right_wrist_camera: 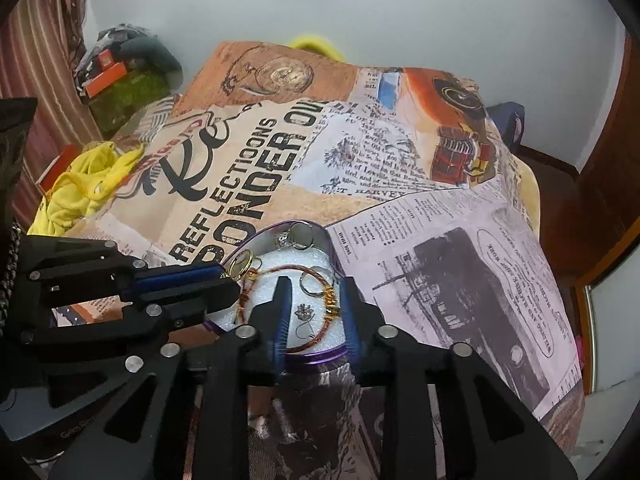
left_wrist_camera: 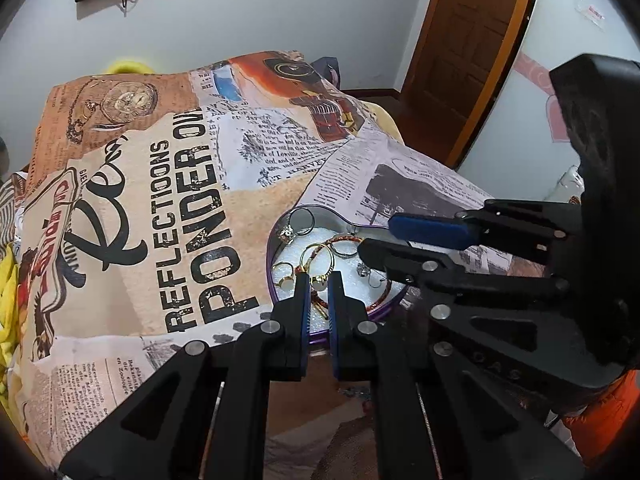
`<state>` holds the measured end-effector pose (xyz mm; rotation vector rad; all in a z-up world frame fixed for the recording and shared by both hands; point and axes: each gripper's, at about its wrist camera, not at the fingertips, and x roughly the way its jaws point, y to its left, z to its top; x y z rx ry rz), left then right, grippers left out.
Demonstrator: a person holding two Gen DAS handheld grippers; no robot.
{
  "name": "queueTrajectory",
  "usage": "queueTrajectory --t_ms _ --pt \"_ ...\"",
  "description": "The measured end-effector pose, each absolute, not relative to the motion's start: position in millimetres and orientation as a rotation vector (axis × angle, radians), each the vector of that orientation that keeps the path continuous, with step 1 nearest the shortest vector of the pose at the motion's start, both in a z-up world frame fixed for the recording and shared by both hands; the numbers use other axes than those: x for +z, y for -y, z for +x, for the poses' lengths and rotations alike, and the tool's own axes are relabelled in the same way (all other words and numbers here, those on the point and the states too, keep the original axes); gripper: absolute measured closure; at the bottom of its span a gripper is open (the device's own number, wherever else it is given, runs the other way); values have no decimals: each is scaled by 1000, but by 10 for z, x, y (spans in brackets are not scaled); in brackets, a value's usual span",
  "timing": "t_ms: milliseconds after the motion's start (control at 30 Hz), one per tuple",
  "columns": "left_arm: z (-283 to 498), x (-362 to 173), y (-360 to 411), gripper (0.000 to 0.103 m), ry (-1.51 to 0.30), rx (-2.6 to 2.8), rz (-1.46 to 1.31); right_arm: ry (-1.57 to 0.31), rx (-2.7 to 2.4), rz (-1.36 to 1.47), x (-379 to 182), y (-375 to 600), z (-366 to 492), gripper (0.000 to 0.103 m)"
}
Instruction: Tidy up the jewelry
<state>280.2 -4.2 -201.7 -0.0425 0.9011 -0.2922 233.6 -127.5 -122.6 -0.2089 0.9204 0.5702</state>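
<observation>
A heart-shaped purple tin [left_wrist_camera: 385, 312] [right_wrist_camera: 320, 357] lined with white foam lies on the printed cloth. It holds silver rings [left_wrist_camera: 304, 220] [right_wrist_camera: 302, 234], a copper wire bangle [left_wrist_camera: 345, 237] [right_wrist_camera: 294, 269], a flower charm [right_wrist_camera: 306, 312] and other small pieces. My left gripper [left_wrist_camera: 319, 278] [right_wrist_camera: 230, 280] hangs over the tin's left part, shut on a gold ring with a white stone [left_wrist_camera: 319, 285] [right_wrist_camera: 241, 263]. My right gripper [right_wrist_camera: 315, 292] [left_wrist_camera: 378, 238] is over the tin's right part, open. The flower charm lies on the foam below the gap, and nothing is between its pads.
The newspaper-print cloth [left_wrist_camera: 180, 220] [right_wrist_camera: 440, 240] covers the whole surface and falls away at the right edge. Yellow fabric [right_wrist_camera: 80, 192] and boxes [right_wrist_camera: 116, 72] lie beyond the left side. A wooden door [left_wrist_camera: 472, 40] stands at the far right.
</observation>
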Motion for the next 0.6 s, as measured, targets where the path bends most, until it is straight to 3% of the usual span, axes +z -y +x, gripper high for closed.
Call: queueTrajectory --t_ms 600 --pt "2733 -1937 105 96 -902 -299 -21 -875 553 -230 -1085 1344 2204 79"
